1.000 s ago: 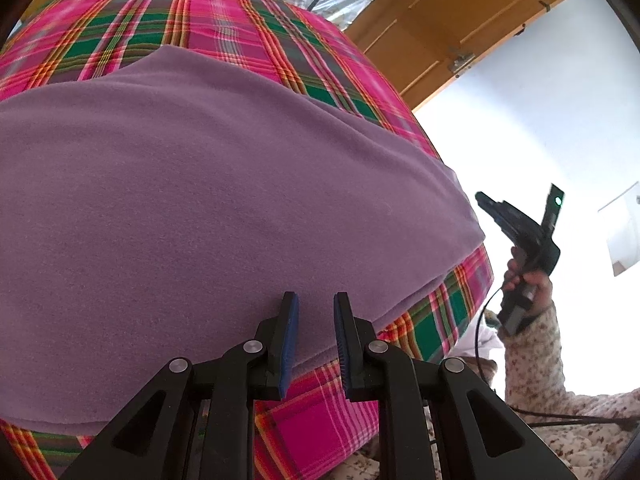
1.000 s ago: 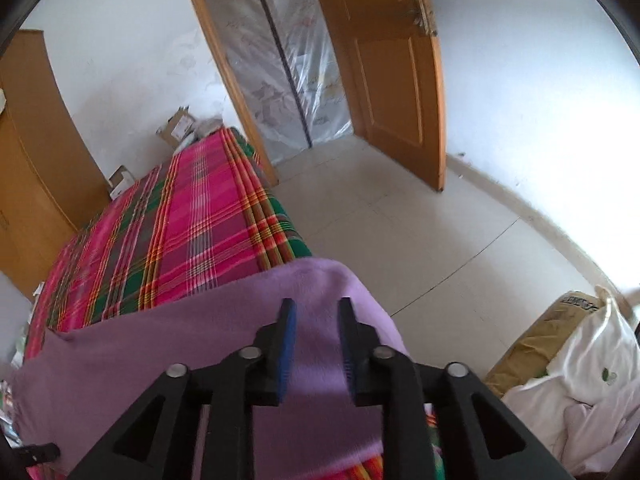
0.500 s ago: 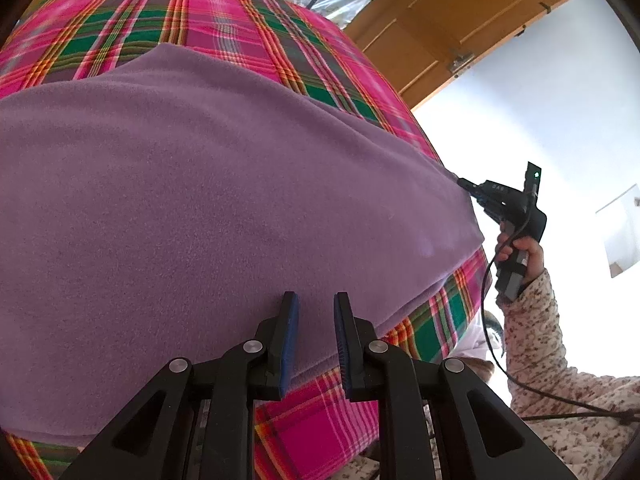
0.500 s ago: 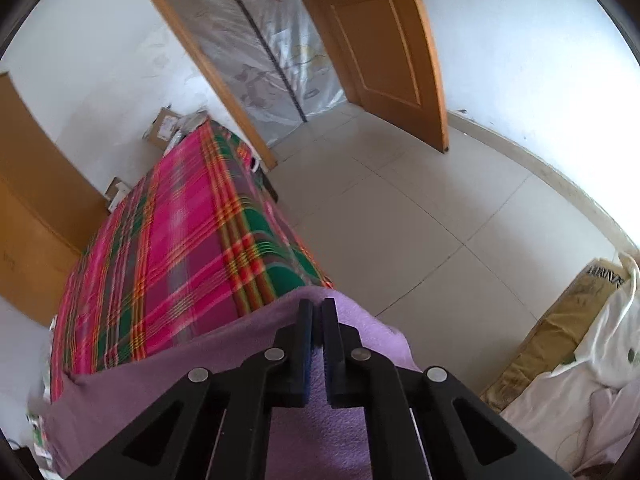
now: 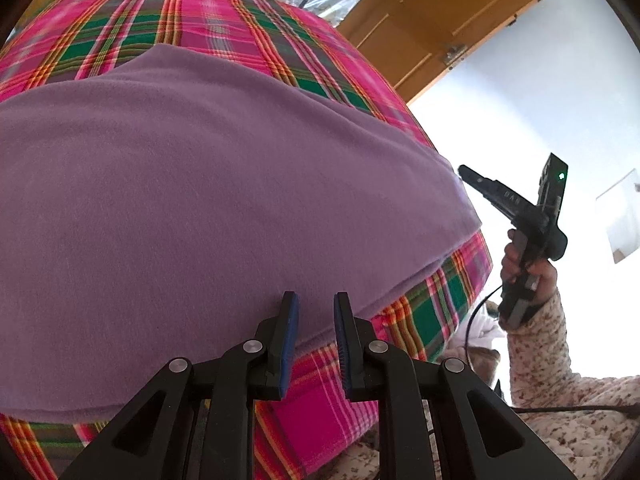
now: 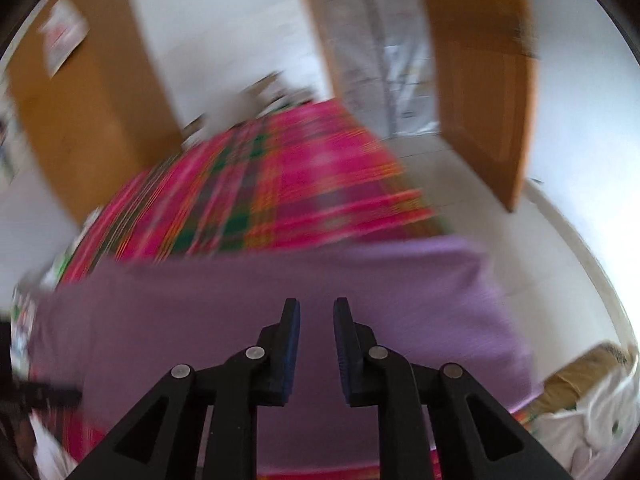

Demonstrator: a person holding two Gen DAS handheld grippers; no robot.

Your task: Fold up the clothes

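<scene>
A purple fleece garment [image 5: 240, 200] lies spread flat on a bed with a pink and green plaid cover [image 5: 240, 20]. My left gripper [image 5: 316, 304] hovers over the garment's near edge, open, with nothing between its fingers. In the left wrist view my right gripper [image 5: 468, 172] is held by a hand [image 5: 528, 268] just off the garment's right corner, tips close to the cloth. The right wrist view is blurred by motion. There my right gripper [image 6: 316, 308] has its jaws opening with nothing between them, above the purple garment [image 6: 400, 280].
The bed's plaid cover [image 6: 300, 184] runs away toward a wooden wardrobe [image 6: 92, 120] and boxes at the far wall. An open wooden door [image 6: 480, 80] stands to the right over pale floor tiles [image 6: 540, 260]. A heap of white clothes [image 6: 592, 420] lies at the lower right.
Half a second ago my right gripper was shut at the garment's right corner. It has since opened, drawn back and swung, with its view turned left. My left gripper has stayed put.
</scene>
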